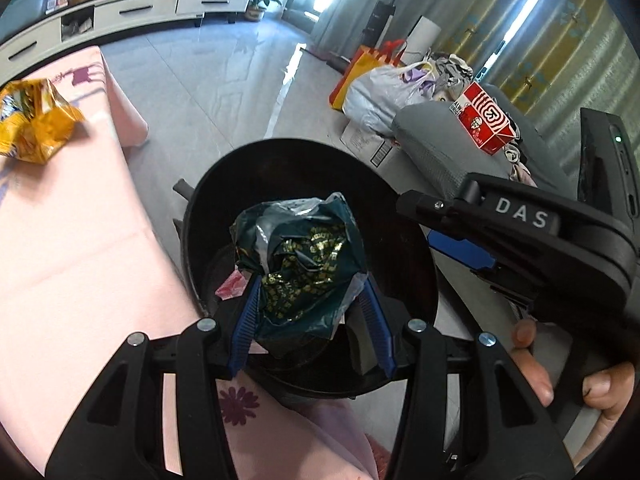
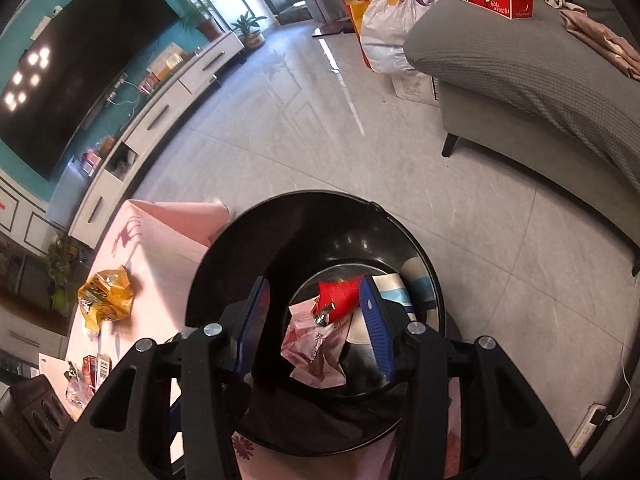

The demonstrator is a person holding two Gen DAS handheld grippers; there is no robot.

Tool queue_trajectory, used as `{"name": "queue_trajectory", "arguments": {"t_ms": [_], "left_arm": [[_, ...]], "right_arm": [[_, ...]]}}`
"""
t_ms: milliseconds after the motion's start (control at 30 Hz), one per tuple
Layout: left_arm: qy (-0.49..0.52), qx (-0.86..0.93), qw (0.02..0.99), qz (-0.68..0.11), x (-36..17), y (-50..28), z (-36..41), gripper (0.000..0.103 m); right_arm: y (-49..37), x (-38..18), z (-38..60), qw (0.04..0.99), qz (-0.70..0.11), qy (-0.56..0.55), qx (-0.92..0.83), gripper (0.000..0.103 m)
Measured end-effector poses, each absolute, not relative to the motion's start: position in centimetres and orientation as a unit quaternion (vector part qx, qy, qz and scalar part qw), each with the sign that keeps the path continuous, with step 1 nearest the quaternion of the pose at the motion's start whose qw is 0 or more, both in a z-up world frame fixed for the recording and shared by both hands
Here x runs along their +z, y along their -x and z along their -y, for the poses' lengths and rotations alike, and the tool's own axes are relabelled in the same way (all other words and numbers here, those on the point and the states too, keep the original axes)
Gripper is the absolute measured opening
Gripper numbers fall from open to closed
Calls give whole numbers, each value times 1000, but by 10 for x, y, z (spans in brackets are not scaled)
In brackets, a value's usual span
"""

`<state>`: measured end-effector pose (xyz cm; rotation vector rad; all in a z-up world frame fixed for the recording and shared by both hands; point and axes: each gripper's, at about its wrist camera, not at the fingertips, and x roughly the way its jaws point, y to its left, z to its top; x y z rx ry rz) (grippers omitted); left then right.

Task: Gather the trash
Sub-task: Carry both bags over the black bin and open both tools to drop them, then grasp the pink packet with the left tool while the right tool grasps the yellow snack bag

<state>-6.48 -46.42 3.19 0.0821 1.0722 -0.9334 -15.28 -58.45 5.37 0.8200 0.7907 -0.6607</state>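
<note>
My left gripper [image 1: 310, 280] is shut on a crumpled dark green bag with gold print [image 1: 300, 264] and hangs over the mouth of the round black bin [image 1: 280, 146]. My right gripper [image 2: 314, 280] is open over the same bin [image 2: 320, 196]. No pad presses on anything. Below it in the bin lie a red wrapper [image 2: 338, 296], close to the right finger, a pink wrapper [image 2: 316, 344] and white and blue paper [image 2: 394, 292]. In the left wrist view a hand [image 1: 600, 392] holds the right gripper's black housing [image 1: 520, 216] on the right.
The bin stands against a table with a pink cloth [image 1: 80, 240]. A crumpled yellow snack bag [image 2: 106, 300] and small packets [image 2: 90, 372] lie on the cloth. A red carton [image 1: 484, 116] sits on the grey sofa [image 2: 520, 68], with a white plastic bag [image 2: 388, 36] beside it.
</note>
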Motion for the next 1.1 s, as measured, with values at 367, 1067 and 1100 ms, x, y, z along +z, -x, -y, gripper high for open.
{"name": "queue_trajectory", "arguments": {"t_ms": [367,1067,1100], "left_arm": [[-62,-435,757,-483,33,70,471,77],[4,-223,898,-380,117,-12,263,100],[17,-194,905,-379,125,-25,242,100]], "right_arm": [[152,55,583,787,-371,-368,-328,48],[126,70,545,819,-351,-312,-329,79],[123,70,541,823,-351,-307,-325,80]]}}
